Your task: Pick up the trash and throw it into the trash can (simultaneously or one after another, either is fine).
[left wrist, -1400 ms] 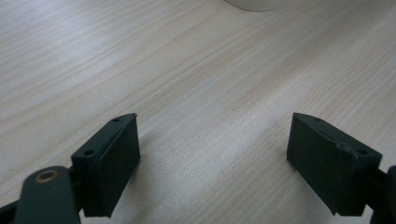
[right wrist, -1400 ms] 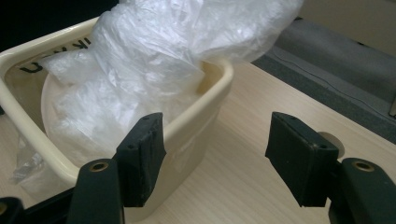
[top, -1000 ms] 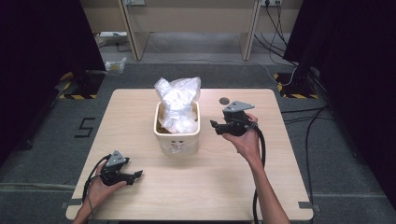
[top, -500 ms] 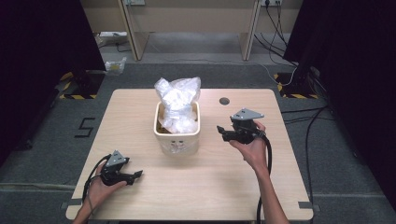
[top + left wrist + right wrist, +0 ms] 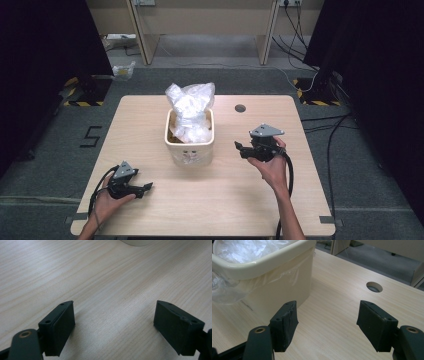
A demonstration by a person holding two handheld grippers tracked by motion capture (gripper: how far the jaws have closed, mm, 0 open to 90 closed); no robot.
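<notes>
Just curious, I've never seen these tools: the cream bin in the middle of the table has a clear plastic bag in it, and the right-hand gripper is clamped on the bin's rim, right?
Not quite. The right gripper is open and grips nothing; in the right gripper view its jaws stand apart over bare table, beside the bin. The plastic bag is in the bin, as you say.

Each hand carries a black gripper: the left gripper (image 5: 142,189) and right gripper (image 5: 239,148) have 2 flat dark pads, brass-ringed screws, a grey 3-cornered top plate and a black trailing cable.
</notes>
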